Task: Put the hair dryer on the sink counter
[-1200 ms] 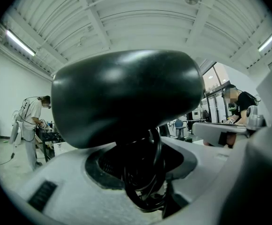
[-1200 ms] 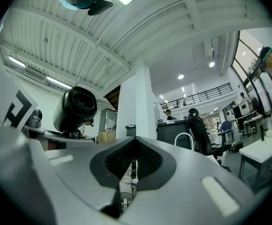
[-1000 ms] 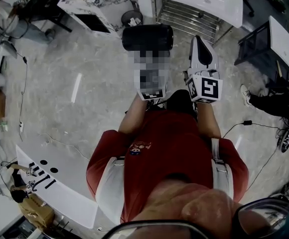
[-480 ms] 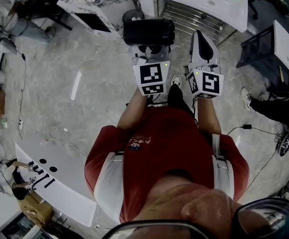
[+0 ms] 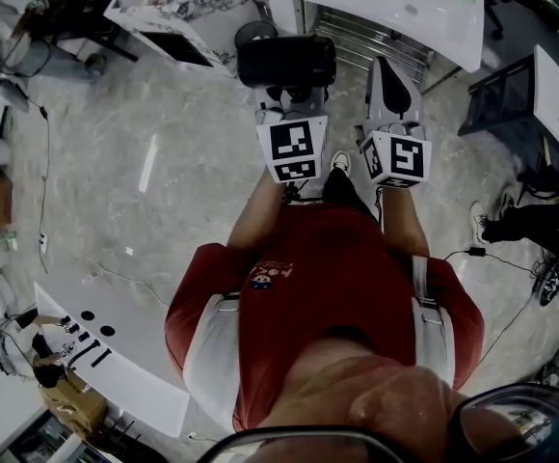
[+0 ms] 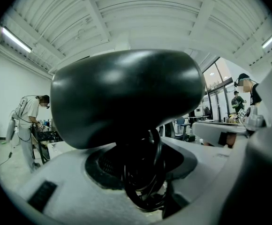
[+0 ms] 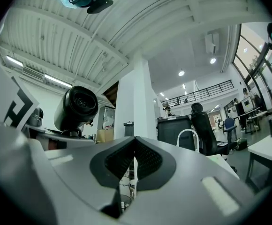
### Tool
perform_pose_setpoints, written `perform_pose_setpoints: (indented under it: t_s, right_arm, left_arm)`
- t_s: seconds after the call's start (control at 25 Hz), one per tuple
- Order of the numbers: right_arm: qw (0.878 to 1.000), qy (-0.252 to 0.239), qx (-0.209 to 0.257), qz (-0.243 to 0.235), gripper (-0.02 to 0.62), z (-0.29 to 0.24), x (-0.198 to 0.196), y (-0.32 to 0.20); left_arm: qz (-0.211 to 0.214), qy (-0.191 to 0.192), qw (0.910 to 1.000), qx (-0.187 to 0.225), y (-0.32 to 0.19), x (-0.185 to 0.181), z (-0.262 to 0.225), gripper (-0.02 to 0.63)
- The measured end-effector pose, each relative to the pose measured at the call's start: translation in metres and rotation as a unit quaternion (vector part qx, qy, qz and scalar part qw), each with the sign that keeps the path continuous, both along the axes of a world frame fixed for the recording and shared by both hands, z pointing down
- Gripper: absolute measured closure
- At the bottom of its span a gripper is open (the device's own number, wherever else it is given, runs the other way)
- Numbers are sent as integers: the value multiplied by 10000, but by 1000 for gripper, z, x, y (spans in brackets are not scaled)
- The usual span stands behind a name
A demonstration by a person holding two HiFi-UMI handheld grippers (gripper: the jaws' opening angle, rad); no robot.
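Observation:
The black hair dryer (image 5: 286,61) is held level in front of the person, above the floor. My left gripper (image 5: 294,95) is shut on its handle, just below the barrel. In the left gripper view the barrel (image 6: 126,97) fills the middle, and its coiled black cord (image 6: 143,177) hangs between the jaws. My right gripper (image 5: 387,70) is beside it on the right, shut and empty. In the right gripper view its pads (image 7: 147,161) meet, and the dryer's nozzle (image 7: 77,108) shows at the left. A white counter (image 5: 395,3) lies just ahead at the top.
A wire rack (image 5: 366,32) stands under the white counter. Another white table (image 5: 178,8) with clutter is at the top left, and a round bin (image 5: 253,35) stands between them. A white desk (image 5: 116,355) is at the lower left. Cables and a seated person's feet (image 5: 492,220) are at the right.
Both grippers have moved a little toward the top of the head view, nearer the white counter. The hair dryer stays in the left gripper.

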State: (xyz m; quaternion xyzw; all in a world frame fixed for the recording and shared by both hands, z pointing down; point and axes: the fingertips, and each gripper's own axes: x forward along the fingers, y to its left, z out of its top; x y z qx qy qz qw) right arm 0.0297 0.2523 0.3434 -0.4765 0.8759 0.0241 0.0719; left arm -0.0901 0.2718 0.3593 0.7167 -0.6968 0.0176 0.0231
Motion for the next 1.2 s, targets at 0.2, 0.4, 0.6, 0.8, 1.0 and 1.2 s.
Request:
perform_pose_setpoints:
  t_s: [0.2,0.4,0.6,0.8,1.0,1.2]
  right_arm:
    - [10000,-29,-47,56,594,1,2,-32]
    - [10000,-7,-88,17,594,1,-2,-65]
    - [10000,-10,-97,13,594,-4,3,-98]
    - [9999,-2,-118,-4,594,-6,9,-133]
    - [9999,-36,-96,9,594,-11,23,-167]
    - [9999,-132,-90,39,594,-9,44,-205]
  left_arm:
    - [29,-23,10000,-26,-30,0,-1,408]
    - [12,-23,10000,-78,-63,-2,-1,408]
    - [8,-17,9999,-107,-96,3,-5,408]
    - [-1,-1,9999,-101,-131,9,-9,408]
    - [-7,-21,10000,-60,-165,21,-16,408]
    - [-11,-74,10000,-19,-201,38,-17,408]
